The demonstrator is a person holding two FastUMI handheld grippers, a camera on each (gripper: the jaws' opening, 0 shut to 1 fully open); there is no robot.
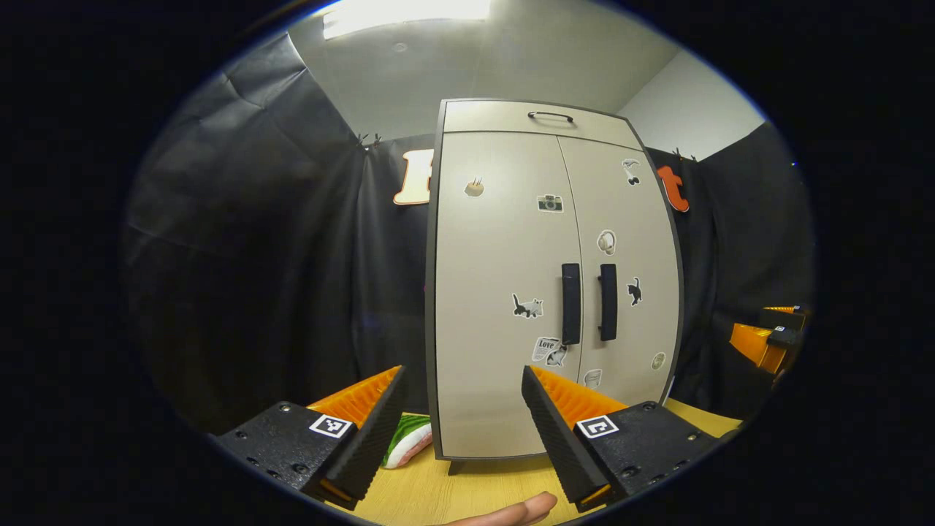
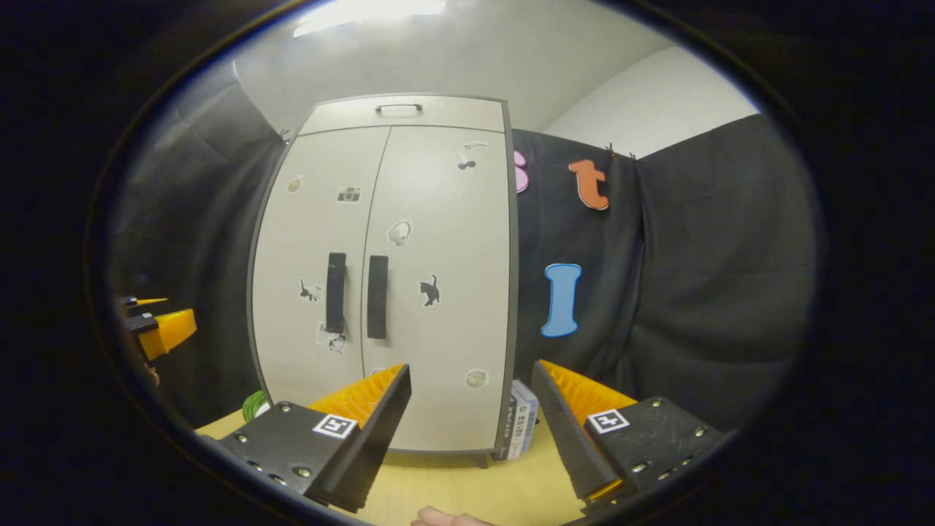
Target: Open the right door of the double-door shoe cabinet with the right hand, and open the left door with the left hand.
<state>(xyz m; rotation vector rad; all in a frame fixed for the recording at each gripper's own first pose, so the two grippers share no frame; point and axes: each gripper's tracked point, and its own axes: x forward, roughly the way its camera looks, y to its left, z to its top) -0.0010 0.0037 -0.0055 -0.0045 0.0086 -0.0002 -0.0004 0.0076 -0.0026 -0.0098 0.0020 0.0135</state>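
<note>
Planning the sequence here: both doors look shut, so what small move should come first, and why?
Probably advance the right gripper toward the right door's handle. Both doors sit closed, its jaws are open and empty, and the handle is still well ahead of them.

Open air lies between both spread grippers and the shoe cabinet (image 2: 409, 292); a small box (image 2: 520, 418) crowds its base at 4 o'clock.

Shoe cabinet (image 1: 504, 307) upright on table, both sticker-covered doors shut, dark handles adjacent at centre.
</note>
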